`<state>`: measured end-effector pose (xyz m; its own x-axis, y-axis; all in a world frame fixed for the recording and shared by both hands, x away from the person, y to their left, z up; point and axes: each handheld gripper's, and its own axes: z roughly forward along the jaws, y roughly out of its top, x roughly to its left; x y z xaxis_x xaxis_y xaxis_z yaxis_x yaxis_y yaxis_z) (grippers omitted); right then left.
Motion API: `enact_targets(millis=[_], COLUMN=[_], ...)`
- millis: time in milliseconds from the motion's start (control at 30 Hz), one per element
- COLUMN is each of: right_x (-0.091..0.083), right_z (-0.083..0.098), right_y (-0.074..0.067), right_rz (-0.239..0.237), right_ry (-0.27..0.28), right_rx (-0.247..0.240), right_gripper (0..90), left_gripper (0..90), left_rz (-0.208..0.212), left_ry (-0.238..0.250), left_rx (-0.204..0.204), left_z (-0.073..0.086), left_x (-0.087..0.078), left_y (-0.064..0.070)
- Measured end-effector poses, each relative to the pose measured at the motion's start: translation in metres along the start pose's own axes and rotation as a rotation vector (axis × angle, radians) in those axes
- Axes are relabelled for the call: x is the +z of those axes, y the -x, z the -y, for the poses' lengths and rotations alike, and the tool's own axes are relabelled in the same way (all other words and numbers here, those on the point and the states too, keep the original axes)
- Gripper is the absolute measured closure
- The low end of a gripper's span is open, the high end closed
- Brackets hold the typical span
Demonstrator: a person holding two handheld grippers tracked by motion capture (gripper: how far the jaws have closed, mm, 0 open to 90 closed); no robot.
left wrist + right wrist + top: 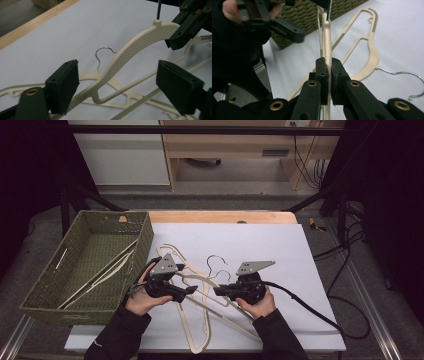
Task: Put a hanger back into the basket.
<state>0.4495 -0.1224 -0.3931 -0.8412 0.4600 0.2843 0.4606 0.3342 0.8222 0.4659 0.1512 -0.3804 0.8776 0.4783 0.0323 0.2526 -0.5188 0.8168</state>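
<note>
Right gripper (329, 75) is clamped tight on the top bar of a cream hanger (140, 42), beside the neck where the wire hook enters; in the right gripper view both pads press flat against the cream plastic. In the high view this gripper (220, 291) sits at the near middle of the white sheet (280, 245), held from the right. Left gripper (117, 85) has its jaws set wide, one on each side of the held hanger's shoulder, neither pad touching it. That hanger is raised off the sheet and slopes up toward the right gripper. In the high view the left gripper (190, 291) sits just right of the green woven basket (50, 290), tip pointing at the right gripper, the two close but apart. Further cream hangers (200, 320) lie overlapping flat on the sheet below the grippers, one with its wire hook (103, 53) resting on the sheet. More hangers (102, 270) lie inside the basket.
</note>
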Motion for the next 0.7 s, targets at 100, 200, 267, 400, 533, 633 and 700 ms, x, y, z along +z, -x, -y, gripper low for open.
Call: enact_targets(millis=[100, 200, 267, 400, 533, 633, 700], right_x=[0.0018, 0.0015, 0.0014, 0.0034, 0.0046, 0.0047, 0.004], right_z=[0.0038, 0.0043, 0.0046, 0.0063, 0.0067, 0.0066, 0.0063], right_y=[-0.0011, -0.0019, -0.0025, -0.0023, -0.0019, -0.0018, -0.001], right_rz=[-0.012, -0.018, -0.024, -0.038, -0.045, -0.043, -0.045], right_ry=[-0.017, -0.026, -0.027, -0.051, -0.052, -0.054, -0.053], right_rx=[-0.02, -0.028, -0.031, -0.041, -0.039, -0.035, -0.033], right_gripper=[86.8, 86.8, 86.8, 86.8, 86.7, 86.6, 86.2], left_gripper=[33.2, 39.1, 48.0, 61.7, 64.4, 65.7, 66.3], left_rz=[0.024, 0.043, 0.056, 0.071, 0.066, 0.058, 0.056], left_ry=[-0.02, -0.043, -0.057, -0.068, -0.086, -0.112, -0.104], left_rx=[0.015, 0.045, 0.059, 0.056, 0.063, 0.094, 0.092], left_z=[0.0013, 0.0021, 0.0022, 0.0034, 0.0036, 0.0032, 0.0024], left_x=[0.0047, 0.0081, 0.0096, 0.0094, 0.0091, 0.0084, 0.0074], left_y=[0.0017, 0.0037, 0.0038, 0.0021, 0.003, 0.0032, 0.0042])
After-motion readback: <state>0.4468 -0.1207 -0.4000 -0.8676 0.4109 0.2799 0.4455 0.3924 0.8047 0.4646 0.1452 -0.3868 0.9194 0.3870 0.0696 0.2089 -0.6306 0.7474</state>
